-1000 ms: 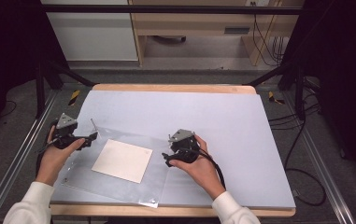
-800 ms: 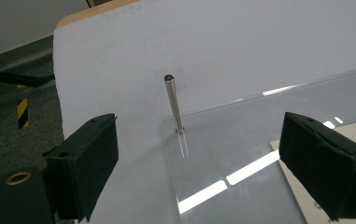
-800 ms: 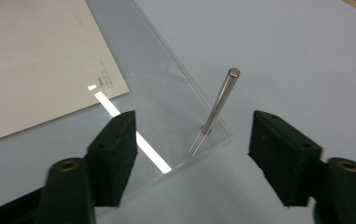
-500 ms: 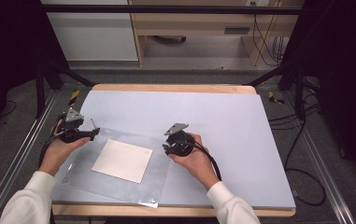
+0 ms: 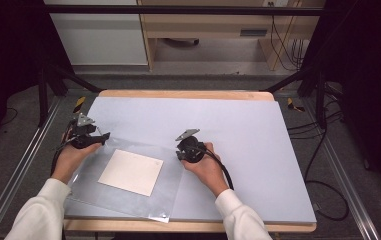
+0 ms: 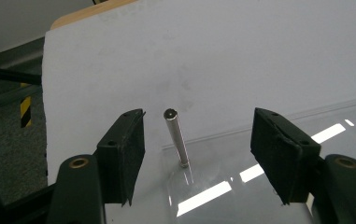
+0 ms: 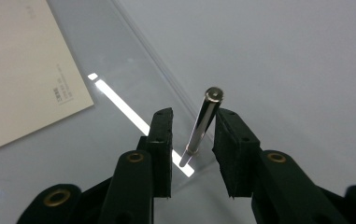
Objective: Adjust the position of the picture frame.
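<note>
From above, we see a clear plastic sheet (image 5: pixel 128 175) with a cream card (image 5: pixel 130 172) inside, lying at the table's (image 5: pixel 258 130) near left corner. Our left gripper (image 5: pixel 98 137) meets its far left corner, our right gripper (image 5: pixel 180 152) its far right corner. In the left gripper view, the jaws have been closing, wide around a thin upright metal pin (image 6: pixel 175 136) at the sheet's corner. In the right gripper view, narrower closing jaws nearly flank another upright metal pin (image 7: pixel 202 126).
</note>
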Motion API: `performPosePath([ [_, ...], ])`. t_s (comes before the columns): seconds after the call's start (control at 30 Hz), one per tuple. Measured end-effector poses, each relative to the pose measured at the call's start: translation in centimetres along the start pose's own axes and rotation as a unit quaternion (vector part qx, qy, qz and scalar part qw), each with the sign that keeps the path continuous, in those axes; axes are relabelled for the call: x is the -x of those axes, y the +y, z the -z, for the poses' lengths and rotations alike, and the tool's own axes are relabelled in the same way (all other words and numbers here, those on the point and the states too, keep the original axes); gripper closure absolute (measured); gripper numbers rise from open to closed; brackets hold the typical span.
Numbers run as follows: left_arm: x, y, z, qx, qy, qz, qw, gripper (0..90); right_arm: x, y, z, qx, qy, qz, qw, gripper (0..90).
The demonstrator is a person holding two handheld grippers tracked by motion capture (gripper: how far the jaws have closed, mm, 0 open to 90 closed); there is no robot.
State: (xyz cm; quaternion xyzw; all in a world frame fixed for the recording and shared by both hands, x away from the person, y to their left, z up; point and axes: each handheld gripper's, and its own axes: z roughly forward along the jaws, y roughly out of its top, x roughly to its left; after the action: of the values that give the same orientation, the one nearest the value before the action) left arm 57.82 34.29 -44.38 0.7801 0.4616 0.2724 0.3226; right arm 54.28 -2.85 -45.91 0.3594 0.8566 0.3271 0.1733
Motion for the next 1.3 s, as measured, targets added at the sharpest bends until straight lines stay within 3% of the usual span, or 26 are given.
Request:
performPosePath([
  [0.1, 0.1, 0.0, -0.4, -0.009, -0.001, 0.002, 1.0000, 40.7, 0.2, -0.1, -0.1, -0.005, 0.002, -0.008, 1.0000, 73.3],
  [0.23, 0.0, -0.1, -0.5, -0.005, 0.015, 0.014, 0.9998, 46.4, 0.3, -0.1, -0.1, 0.001, 0.010, -0.010, 0.9999, 76.8],
  [0.37, -0.2, -0.5, -0.9, -0.008, 0.010, 0.025, 0.9996, 47.7, 0.2, 0.0, -0.4, 0.003, 0.014, -0.014, 0.9998, 78.7],
  [0.5, -0.5, -0.7, -1.3, -0.010, 0.006, 0.031, 0.9995, 56.7, 0.3, -0.1, -0.6, -0.003, 0.009, -0.014, 0.9999, 82.2],
  [0.8, -0.8, -1.2, -2.5, -0.018, 0.010, 0.032, 0.9993, 72.5, 0.3, -0.1, -0.9, -0.005, 0.007, -0.018, 0.9998, 84.5],
  [0.93, -0.7, -1.3, -2.6, -0.014, 0.011, 0.020, 0.9996, 81.6, 0.4, -0.1, -0.8, -0.004, 0.009, -0.013, 0.9999, 85.0],
  [1.0, -0.6, -1.2, -2.6, -0.015, 0.015, 0.014, 0.9997, 81.5, 0.4, -0.2, -0.8, -0.004, 0.009, -0.014, 0.9998, 85.0],
  [1.3, -0.8, -1.3, -2.5, -0.013, 0.006, 0.024, 0.9996, 82.6, 0.4, -0.2, -0.8, -0.003, 0.011, -0.021, 0.9997, 84.9],
])
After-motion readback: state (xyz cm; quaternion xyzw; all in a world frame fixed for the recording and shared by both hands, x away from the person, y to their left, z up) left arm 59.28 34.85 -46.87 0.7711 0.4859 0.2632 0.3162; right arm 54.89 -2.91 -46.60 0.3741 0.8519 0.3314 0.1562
